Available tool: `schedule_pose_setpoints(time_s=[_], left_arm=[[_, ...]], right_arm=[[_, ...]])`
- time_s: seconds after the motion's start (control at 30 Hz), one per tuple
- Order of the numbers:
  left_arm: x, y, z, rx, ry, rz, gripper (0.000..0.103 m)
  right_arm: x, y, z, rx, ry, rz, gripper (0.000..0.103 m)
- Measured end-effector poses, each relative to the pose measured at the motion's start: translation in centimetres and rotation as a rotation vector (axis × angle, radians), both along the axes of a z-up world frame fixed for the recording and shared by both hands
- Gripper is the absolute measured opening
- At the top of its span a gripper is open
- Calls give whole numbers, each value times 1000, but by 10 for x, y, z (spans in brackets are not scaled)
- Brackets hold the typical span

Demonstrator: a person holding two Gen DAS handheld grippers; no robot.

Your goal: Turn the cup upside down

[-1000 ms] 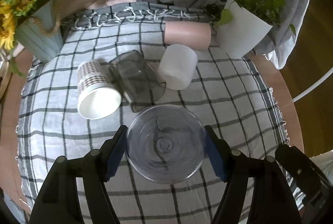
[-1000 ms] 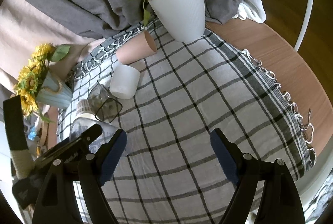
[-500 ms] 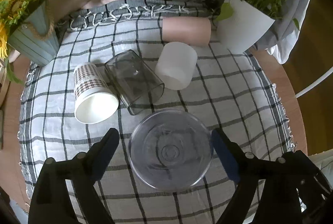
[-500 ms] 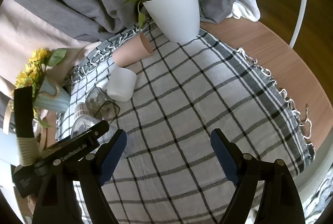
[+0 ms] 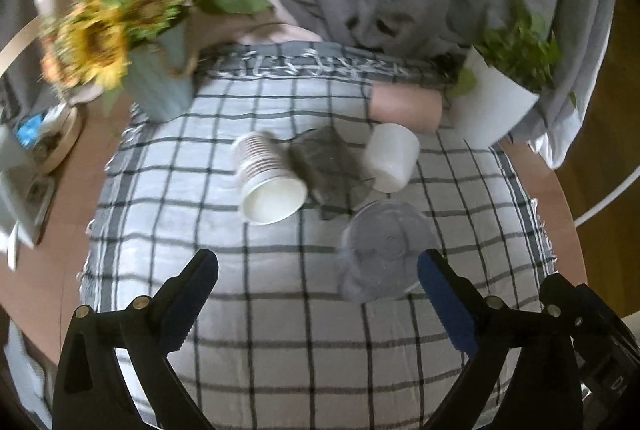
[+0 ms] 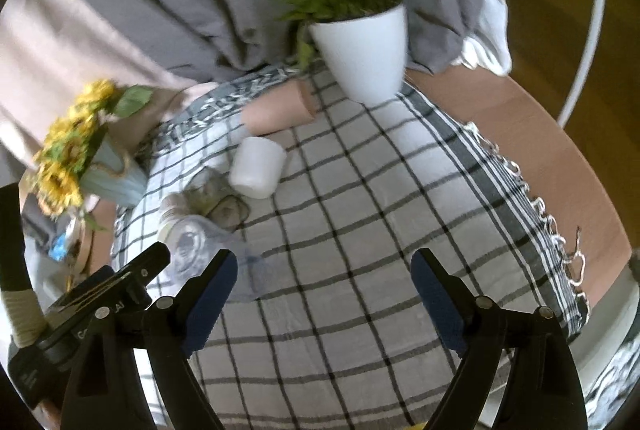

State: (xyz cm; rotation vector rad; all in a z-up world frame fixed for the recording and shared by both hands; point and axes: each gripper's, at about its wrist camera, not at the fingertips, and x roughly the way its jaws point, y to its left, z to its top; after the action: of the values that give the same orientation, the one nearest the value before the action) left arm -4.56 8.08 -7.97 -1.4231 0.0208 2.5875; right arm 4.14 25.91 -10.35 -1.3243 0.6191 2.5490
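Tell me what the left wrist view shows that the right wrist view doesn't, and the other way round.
Only the left wrist view: the open mouth of the paper cup lying on its side, and the flat top of the clear cup, standing inverted beside the open left gripper.

Only the right wrist view: the open right gripper over bare checked cloth, and the cloth's fringed right edge on the wooden table.

Both: the white cup, pink cup, dark glass, sunflower vase and white plant pot.
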Motion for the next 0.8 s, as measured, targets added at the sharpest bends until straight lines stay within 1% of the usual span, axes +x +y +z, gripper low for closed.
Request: schedule_pose_setpoints(time_s=[0.1,0.27,0.33,0.4,0.47,0.57,0.8], left_arm=[[14,-15,7,-25,33,36,103],[30,-39,14,-4,46,84,103],[37,-47,16,-16,61,108,103],[45,-54,20,-44,91,127,103],[51,-59,23,-61,114,132,103],[57,-63,27,-64,137,129,103],[63,-66,37,-57,172,91,103]], right_arm=[[4,-13,11,16,24,42,89],[13,-36,28,62,69,106,89],[15,-45,32,78,81,133,89],[18,-53,36,101,94,157,89],[21,-61,39,118,101,181,91],[24,-67,41,150,112,193,91],[29,-79,41,157,116,195,91]])
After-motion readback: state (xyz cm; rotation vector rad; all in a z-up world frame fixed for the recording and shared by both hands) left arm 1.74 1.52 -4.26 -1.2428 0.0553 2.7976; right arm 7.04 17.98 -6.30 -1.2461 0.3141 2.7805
